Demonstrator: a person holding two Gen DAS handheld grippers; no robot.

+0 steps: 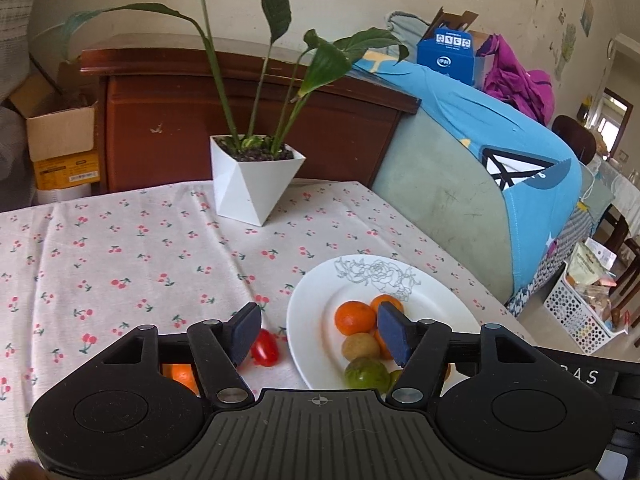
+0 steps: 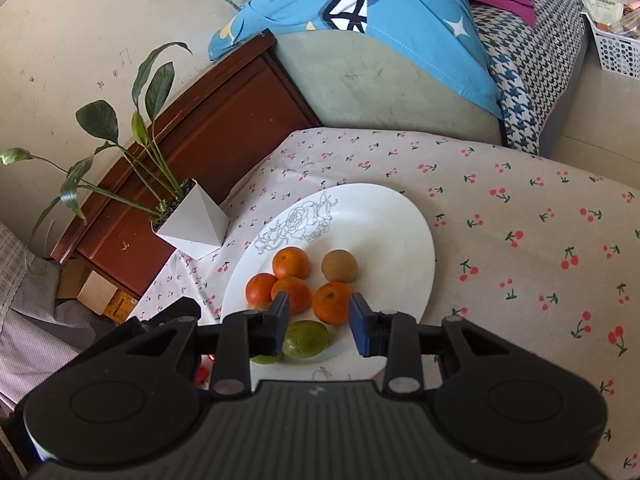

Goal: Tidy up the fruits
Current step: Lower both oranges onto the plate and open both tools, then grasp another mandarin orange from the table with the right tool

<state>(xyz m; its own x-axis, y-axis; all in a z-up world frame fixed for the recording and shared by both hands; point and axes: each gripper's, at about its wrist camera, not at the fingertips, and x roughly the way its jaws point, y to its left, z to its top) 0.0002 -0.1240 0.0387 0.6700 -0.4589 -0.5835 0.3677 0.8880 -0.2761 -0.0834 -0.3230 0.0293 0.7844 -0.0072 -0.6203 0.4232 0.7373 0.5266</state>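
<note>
A white plate (image 2: 392,216) with a line-drawn rose on its rim is seen on the counter (image 2: 520,216), which is covered by a cherry-print cloth. In the right wrist view, 4 oranges are counted on the plate: one at 12 o'clock of the cluster (image 2: 291,262), one at 9 o'clock (image 2: 260,289), one in the middle (image 2: 294,293) and one at 3 o'clock (image 2: 333,302). A brown kiwi (image 2: 339,265) lies just beside the oranges, toward 1 o'clock, and a green fruit (image 2: 306,338) rests at 6 o'clock near the plate's front rim. The right tongs (image 2: 319,328) are held low over that front rim with their pads spread apart; the green fruit and the nearest orange appear in the gap, but no pad is seen pressing on either. In the left wrist view, the left tongs (image 1: 320,332) are spread wide with nothing pinched, one pad over the cloth and the other over the plate. A red tomato (image 1: 265,347) lies on the cloth just off the plate at 9 o'clock, and a further orange (image 1: 182,376) is partly hidden behind the left tongs' frame, also off the plate. A potted plant (image 1: 252,180) in a white faceted pot stands at the counter's far edge, toward 12 o'clock.
</note>
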